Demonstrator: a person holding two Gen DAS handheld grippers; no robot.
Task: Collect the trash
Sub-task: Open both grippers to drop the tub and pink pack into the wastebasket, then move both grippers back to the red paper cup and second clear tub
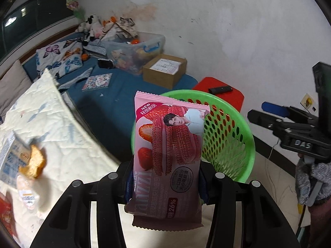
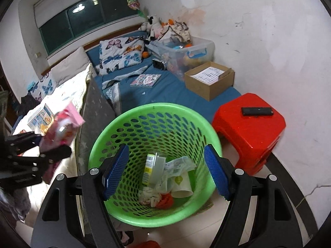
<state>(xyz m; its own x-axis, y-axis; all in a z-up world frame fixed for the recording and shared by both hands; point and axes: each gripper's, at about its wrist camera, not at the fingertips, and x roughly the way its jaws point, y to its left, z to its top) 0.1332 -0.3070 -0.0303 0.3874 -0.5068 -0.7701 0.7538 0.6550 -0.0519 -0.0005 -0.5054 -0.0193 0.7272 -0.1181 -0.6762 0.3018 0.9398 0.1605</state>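
One green perforated wastebasket point(image 2: 153, 165) anchors the step: the left gripper point(image 1: 165, 177), jaws clamped on a pink strawberry cookie packet point(image 1: 167, 144), should carry it from beside the rim to above the opening before releasing, while the right gripper point(image 2: 167, 171) hangs wide-open and empty over the basket.

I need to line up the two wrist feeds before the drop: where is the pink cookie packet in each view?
Left wrist: pink cookie packet centre frame, upright, clamped in the left gripper, in front of the green basket.
Right wrist: the packet at the left edge, blurred, held beside the basket.
Shared landmark: the red stool with a black remote on top.
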